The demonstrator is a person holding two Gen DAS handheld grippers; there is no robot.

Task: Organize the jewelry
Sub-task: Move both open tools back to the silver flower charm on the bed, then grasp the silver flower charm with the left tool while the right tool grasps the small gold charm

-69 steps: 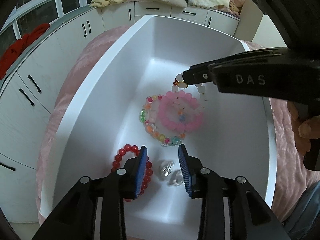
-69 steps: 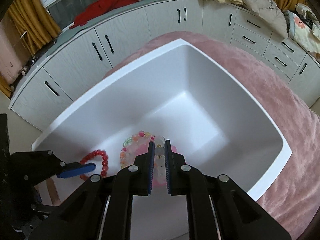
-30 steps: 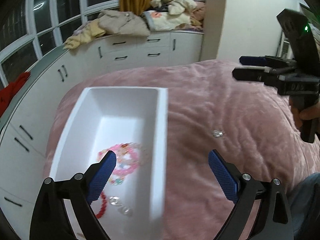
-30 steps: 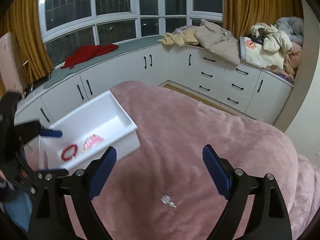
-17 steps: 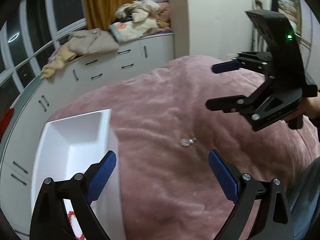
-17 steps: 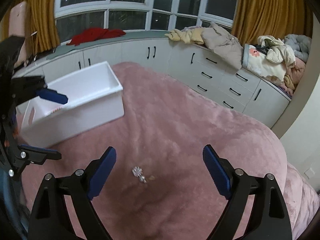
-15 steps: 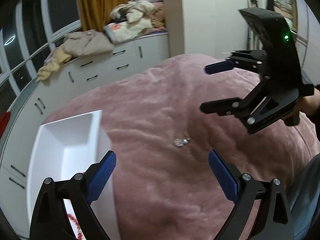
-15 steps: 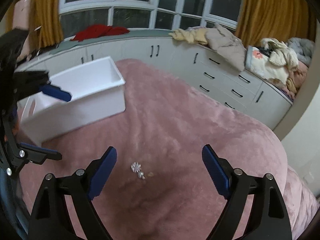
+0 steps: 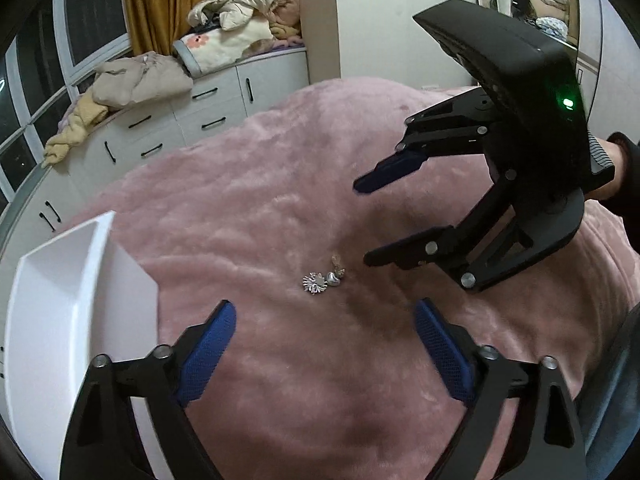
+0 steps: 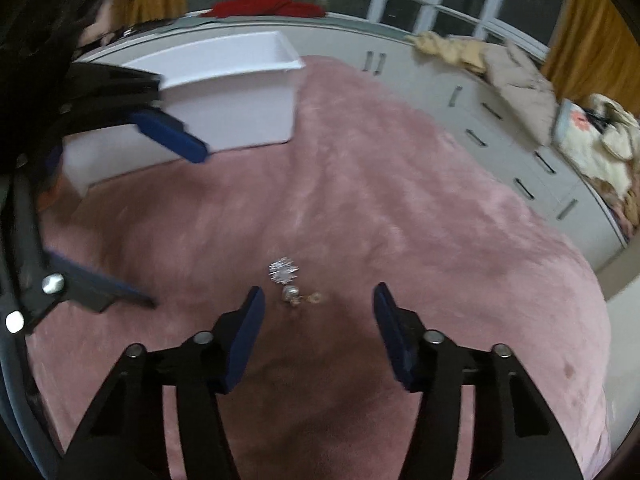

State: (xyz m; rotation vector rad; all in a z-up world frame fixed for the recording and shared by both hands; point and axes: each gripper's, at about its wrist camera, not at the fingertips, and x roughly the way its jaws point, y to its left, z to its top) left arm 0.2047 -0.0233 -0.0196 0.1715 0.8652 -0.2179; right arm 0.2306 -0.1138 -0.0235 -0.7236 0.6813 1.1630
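1. On pink plush bedding [image 9: 280, 216], left wrist view: small silver jewelry cluster [image 9: 323, 280] near centre, just above left gripper [image 9: 324, 344], jaws spread wide and empty. White bin [image 9: 60, 280] at 9 o'clock; right gripper [image 9: 368, 224] at 2 o'clock, likewise spread.

2. Right wrist view: cluster [image 10: 289, 280] at 12 o'clock of right gripper [image 10: 318, 328], between blue pads [image 10: 248, 328], untouched. Bin [image 10: 240, 80] at 11 o'clock, well apart.

3. Risks, as judged: tiny pieces pressed into deep pile, pinched fabric instead of metal, or one charm dropped before the bin.
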